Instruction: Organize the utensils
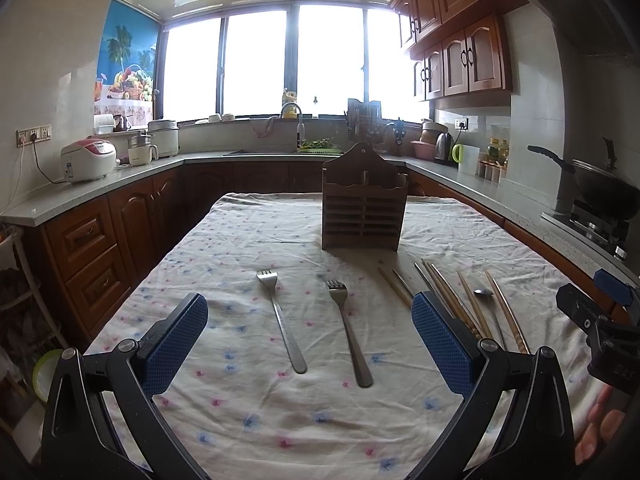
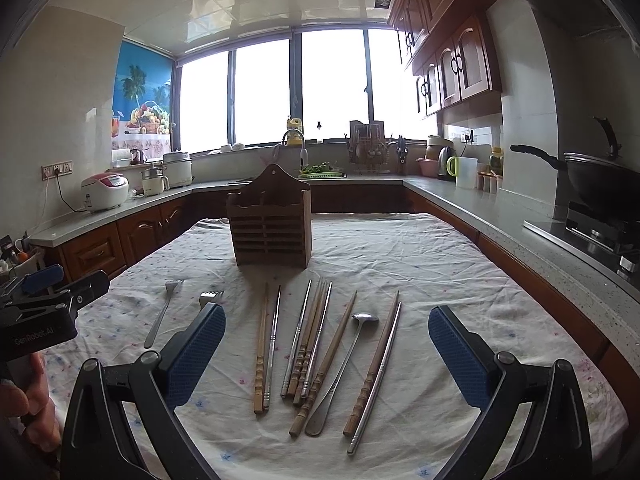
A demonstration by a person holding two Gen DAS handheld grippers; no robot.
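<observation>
Utensils (image 2: 320, 356) | right fork (image 2: 211, 298) handle hidden by gripper finger (image 2: 196, 356)

Left gripper (image 1: 310, 344), right gripper (image 2: 326, 354); fingers apart

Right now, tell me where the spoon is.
The spoon lies on the tablecloth among the chopsticks, in front of the wooden holder, in the right wrist view between the right hand-held gripper's open fingers.

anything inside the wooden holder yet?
Hard to tell. The wooden holder shows dark slots and no handles above its rim in the right wrist view; the left wrist view hints at something pale at the top. Its walls hide the compartment bottoms.
</observation>
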